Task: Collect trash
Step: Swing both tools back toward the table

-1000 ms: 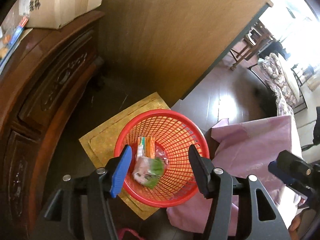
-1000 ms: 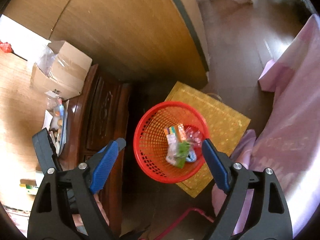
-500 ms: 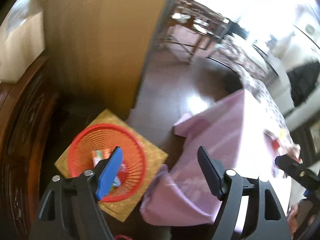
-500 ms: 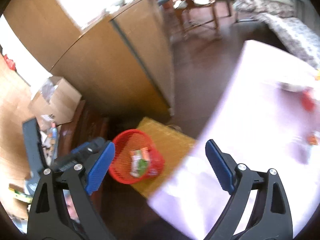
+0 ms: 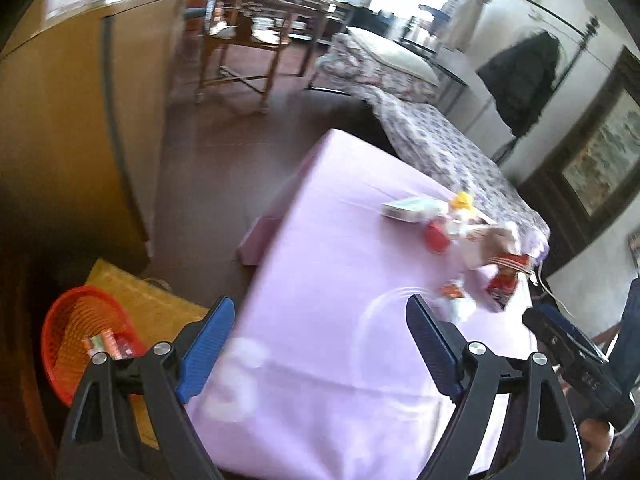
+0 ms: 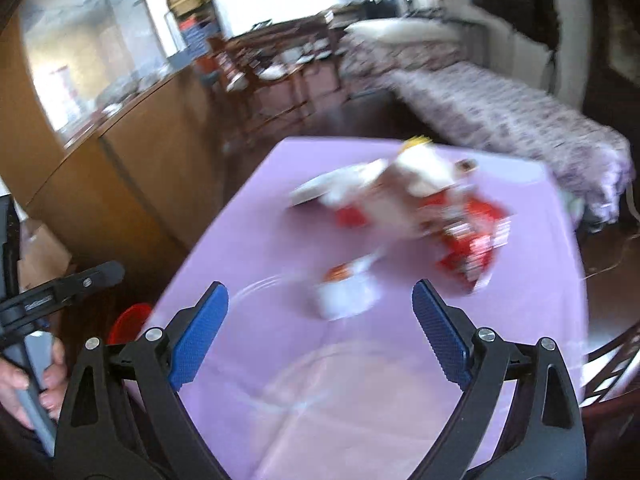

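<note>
Blurred trash, white wrappers and red packets (image 5: 460,232) (image 6: 408,208), lies in a heap on the far half of the table with the lilac cloth (image 5: 340,248) (image 6: 248,248). A small white piece (image 6: 344,298) lies nearest to me. My left gripper (image 5: 318,304) hangs over the table's near left corner, its jaws opening with nothing between them. My right gripper (image 6: 319,286) hovers over the near part of the cloth, jaws also opening and empty. The red mesh basket (image 5: 60,332) (image 6: 128,320) stands on the floor at the lower left, with wrappers inside.
A yellow mat (image 5: 132,292) lies under the basket beside a tall wooden cabinet (image 5: 60,120). Wooden chairs (image 5: 240,52) and a daybed with a flowered cover (image 5: 440,148) stand beyond the table. A hand (image 6: 24,380) holds the other gripper's handle at the lower left.
Both views have swung away from above the red basket, up and over to the lilac table. The basket has slid to the lower left. Both pairs of jaws stand wider than before.
</note>
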{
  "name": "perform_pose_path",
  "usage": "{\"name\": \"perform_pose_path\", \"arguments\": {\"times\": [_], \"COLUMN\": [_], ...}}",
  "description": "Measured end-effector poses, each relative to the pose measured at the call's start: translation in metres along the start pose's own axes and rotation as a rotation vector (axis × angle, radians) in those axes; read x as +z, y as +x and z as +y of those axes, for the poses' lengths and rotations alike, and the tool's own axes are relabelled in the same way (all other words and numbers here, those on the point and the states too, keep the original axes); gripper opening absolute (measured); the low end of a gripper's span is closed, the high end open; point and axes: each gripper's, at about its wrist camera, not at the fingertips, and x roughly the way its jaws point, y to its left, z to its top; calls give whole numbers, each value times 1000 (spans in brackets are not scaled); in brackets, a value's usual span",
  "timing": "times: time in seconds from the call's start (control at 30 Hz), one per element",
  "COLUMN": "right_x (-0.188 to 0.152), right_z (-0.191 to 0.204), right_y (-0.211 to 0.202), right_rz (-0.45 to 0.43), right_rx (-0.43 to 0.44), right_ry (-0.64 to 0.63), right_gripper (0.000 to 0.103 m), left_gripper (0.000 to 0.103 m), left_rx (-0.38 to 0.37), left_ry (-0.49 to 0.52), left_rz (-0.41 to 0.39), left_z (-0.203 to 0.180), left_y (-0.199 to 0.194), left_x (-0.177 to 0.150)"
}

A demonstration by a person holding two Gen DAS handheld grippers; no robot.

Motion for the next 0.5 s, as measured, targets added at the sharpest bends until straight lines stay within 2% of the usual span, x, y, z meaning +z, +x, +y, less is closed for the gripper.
{"name": "perform_pose_path", "arguments": {"times": [0.13, 0.5], "right_x": [4, -2], "right_z": [-34, -76], "right_y": [-4, 0], "right_rz": [-56, -55], "right_rx": [-47, -76], "right_ry": [71, 160], "right_gripper": [93, 93], "left_gripper": [89, 89], "left_rx": [-24, -66], "left_ry": [57, 220], "left_rz": [32, 122], "left_z": [-45, -139], "left_y": [25, 87], "left_x": [2, -18]}}
